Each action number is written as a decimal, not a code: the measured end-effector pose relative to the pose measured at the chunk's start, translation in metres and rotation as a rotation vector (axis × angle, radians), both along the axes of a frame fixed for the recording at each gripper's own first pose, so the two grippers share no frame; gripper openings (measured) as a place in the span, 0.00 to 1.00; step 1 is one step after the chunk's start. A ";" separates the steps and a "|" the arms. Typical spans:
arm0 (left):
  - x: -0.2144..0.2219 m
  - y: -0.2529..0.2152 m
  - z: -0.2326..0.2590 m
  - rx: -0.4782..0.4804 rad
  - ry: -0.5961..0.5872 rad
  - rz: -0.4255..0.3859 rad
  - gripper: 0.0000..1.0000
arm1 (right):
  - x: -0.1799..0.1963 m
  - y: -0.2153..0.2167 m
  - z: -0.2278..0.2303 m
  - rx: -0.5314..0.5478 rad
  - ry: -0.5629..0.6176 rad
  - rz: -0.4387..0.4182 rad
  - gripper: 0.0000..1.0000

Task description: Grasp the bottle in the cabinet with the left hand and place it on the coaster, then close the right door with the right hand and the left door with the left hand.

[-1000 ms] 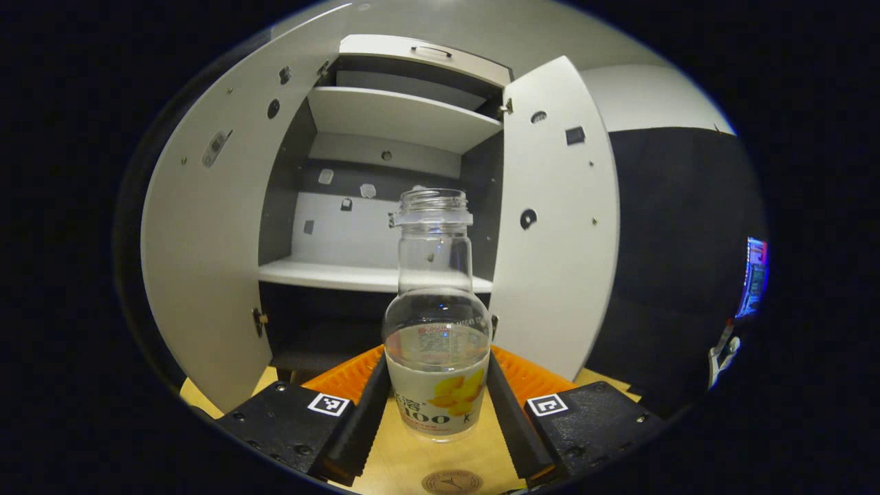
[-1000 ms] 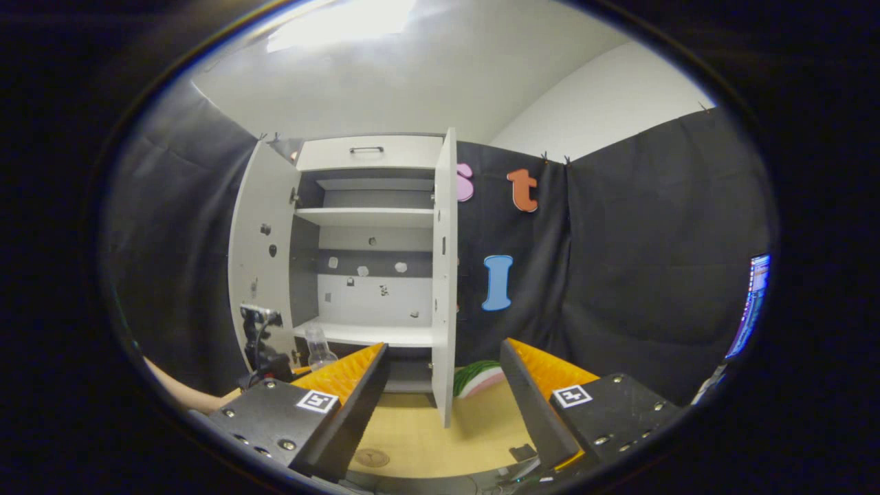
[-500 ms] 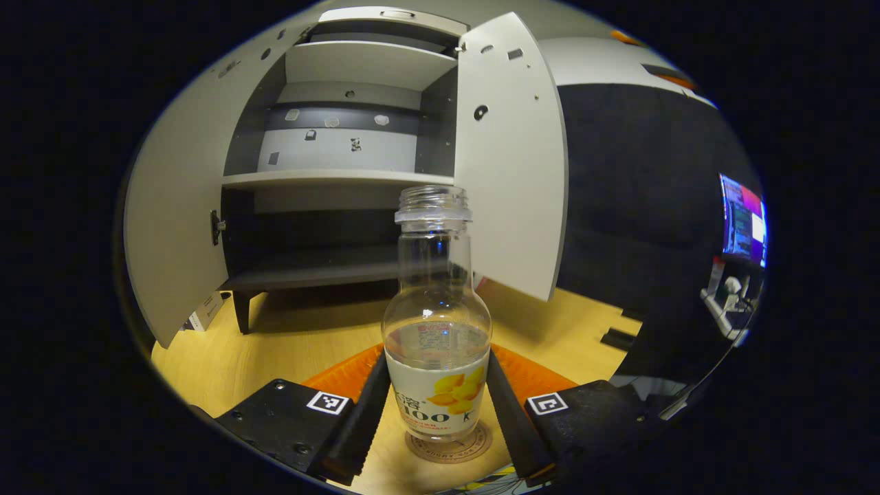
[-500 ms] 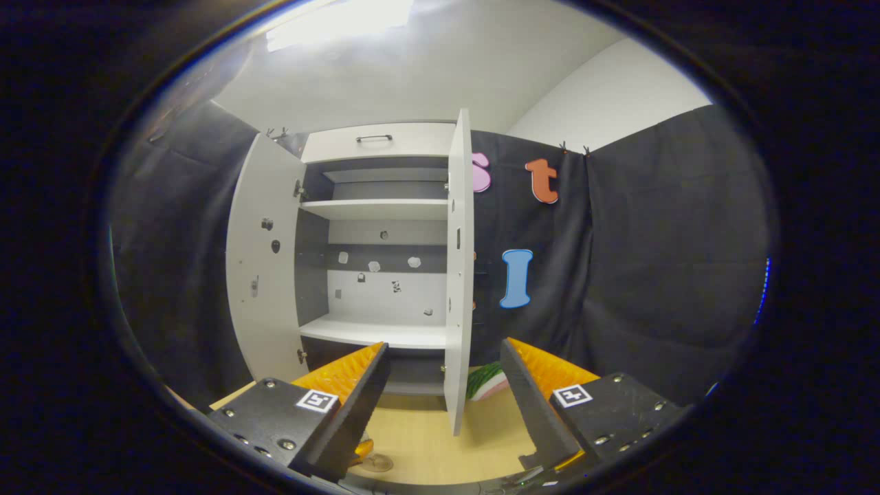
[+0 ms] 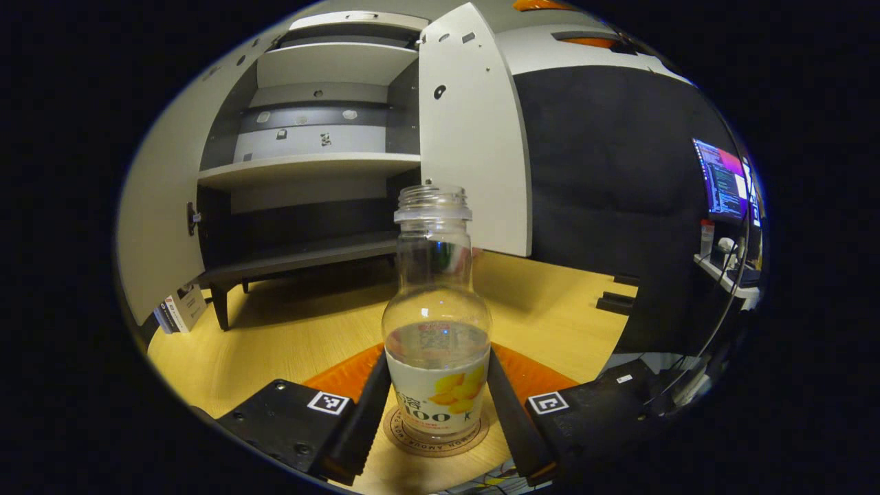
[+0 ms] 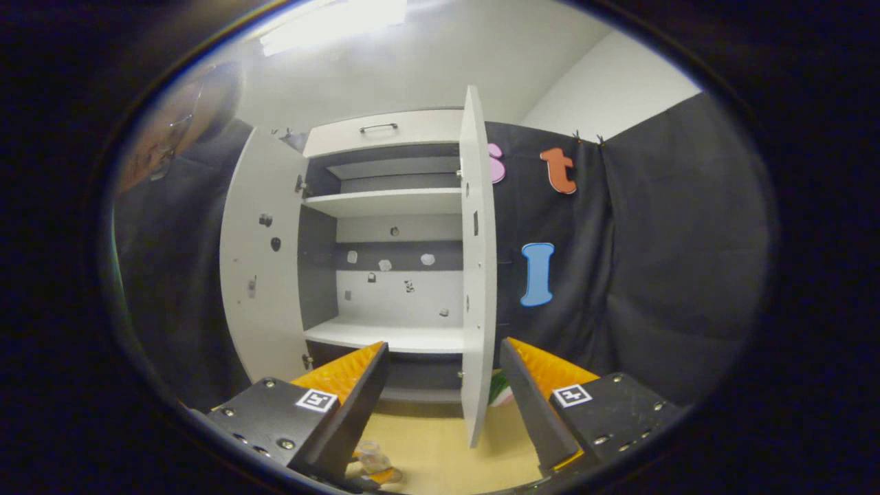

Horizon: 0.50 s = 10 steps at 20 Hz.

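A clear uncapped bottle (image 5: 436,344) with a yellow-fruit label stands upright on the round cork coaster (image 5: 411,440) on the wooden table. My left gripper (image 5: 438,385) is shut on its lower body, one black finger on each side. Behind it the white cabinet (image 5: 309,165) stands with both doors open, its left door (image 5: 155,227) and right door (image 5: 474,137) swung outward. In the right gripper view my right gripper (image 6: 443,354) is open and holds nothing. It faces the thin edge of the right door (image 6: 478,275). The bottle's mouth (image 6: 371,455) peeks out low down.
A lit monitor (image 5: 722,179) and desk clutter sit at the far right. Small boxes (image 5: 175,309) lie by the cabinet's left leg. A green and pink thing (image 6: 500,392) lies behind the right door. A person's head (image 6: 179,130) shows at the upper left.
My left gripper came down and back from the cabinet with the bottle, which now rests on the coaster. My right gripper drew nearer to the right door's edge.
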<state>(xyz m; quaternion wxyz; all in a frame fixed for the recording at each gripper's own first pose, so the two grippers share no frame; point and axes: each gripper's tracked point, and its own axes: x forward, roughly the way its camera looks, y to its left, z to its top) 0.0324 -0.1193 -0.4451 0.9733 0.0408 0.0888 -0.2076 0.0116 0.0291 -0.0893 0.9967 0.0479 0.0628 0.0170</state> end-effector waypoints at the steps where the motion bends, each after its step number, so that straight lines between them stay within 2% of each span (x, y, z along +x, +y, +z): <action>1: 0.001 0.001 0.002 0.000 -0.007 0.001 0.80 | -0.004 -0.004 0.002 -0.002 -0.007 -0.006 0.98; 3: 0.002 0.003 -0.001 0.004 0.000 0.009 0.80 | -0.020 -0.011 0.003 -0.003 -0.023 -0.012 0.98; 4: 0.001 0.004 -0.005 0.002 0.019 0.017 0.81 | -0.030 -0.013 0.002 0.008 -0.027 -0.016 0.94; 5: -0.001 0.007 -0.009 0.009 0.031 0.027 0.81 | -0.039 -0.018 0.001 0.027 -0.022 -0.027 0.98; 6: -0.004 0.007 -0.010 0.012 0.035 0.030 0.81 | -0.049 -0.022 -0.003 0.039 -0.005 -0.034 0.94; 7: -0.006 0.006 -0.008 0.012 0.026 0.027 0.84 | -0.061 -0.026 -0.004 0.037 0.004 -0.038 0.98; 8: -0.009 0.005 -0.007 0.013 0.020 0.019 0.82 | -0.072 -0.032 -0.003 0.035 0.006 -0.051 0.98; 10: -0.010 0.005 -0.003 0.038 0.010 0.026 0.87 | -0.091 -0.041 -0.005 0.059 0.024 -0.072 0.98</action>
